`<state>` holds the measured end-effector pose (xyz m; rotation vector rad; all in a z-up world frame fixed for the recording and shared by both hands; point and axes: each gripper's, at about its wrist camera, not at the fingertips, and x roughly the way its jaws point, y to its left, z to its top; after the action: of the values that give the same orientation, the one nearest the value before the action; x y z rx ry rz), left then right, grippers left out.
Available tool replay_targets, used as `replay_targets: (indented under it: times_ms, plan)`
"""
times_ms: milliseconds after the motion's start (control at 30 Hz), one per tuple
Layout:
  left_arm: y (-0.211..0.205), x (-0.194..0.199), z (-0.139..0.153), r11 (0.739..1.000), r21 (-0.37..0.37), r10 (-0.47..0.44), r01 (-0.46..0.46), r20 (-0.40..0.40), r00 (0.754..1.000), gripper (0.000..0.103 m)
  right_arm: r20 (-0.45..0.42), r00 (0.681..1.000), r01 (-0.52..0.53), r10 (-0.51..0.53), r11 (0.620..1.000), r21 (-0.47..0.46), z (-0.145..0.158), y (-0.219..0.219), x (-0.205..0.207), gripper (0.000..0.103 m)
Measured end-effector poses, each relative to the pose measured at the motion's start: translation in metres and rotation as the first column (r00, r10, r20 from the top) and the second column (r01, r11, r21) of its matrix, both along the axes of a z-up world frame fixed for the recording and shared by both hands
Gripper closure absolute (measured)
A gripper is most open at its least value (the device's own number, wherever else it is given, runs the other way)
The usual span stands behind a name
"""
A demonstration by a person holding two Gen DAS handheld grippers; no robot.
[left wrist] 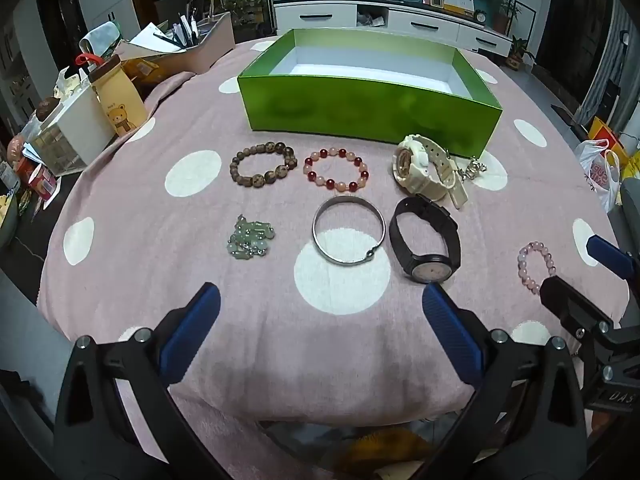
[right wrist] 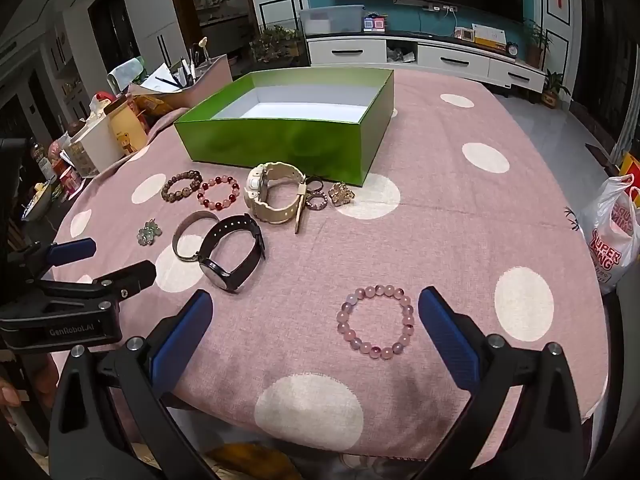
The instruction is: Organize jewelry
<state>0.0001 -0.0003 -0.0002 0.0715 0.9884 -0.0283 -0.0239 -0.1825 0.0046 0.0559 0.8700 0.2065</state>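
The left gripper (left wrist: 320,334) hangs over the near edge of the surface (left wrist: 140,184), which is covered by a pink cloth with white dots. Its blue fingers stand wide apart with nothing between them. Just ahead of it lie a silver bangle (left wrist: 348,230), a black watch (left wrist: 426,240) to the bangle's right, and a small heap of pale green beads (left wrist: 250,236) to its left. Farther on sit a brown bead bracelet (left wrist: 263,164), a red and pink bead bracelet (left wrist: 336,170) and a cream watch (left wrist: 428,170). Behind them stands an open green box (left wrist: 360,100) with a white inside.

The right gripper (right wrist: 314,334) is likewise spread fully and holds nothing. A pink bead bracelet (right wrist: 376,322) lies flat on the cloth between its two fingers, nearer the right-hand one and touching neither. Beside the cream watch (right wrist: 276,194) lie two small rings (right wrist: 316,198) and a gold trinket (right wrist: 342,193), close in front of the box (right wrist: 280,140). A white plastic bag (right wrist: 612,232) hangs past the right edge.
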Motion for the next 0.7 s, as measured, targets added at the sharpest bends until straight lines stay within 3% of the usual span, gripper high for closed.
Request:
replay_targets:
  times_ms: [700]
  plan:
    - [-0.0031, -0.0021, -0.0047, 1.000, -0.007, 0.002, -0.002, -0.004, 1.000, 0.002, 0.005, 1.000, -0.005, 0.005, 1.000, 0.009, 0.0009, 0.0010, -0.0009, 0.001]
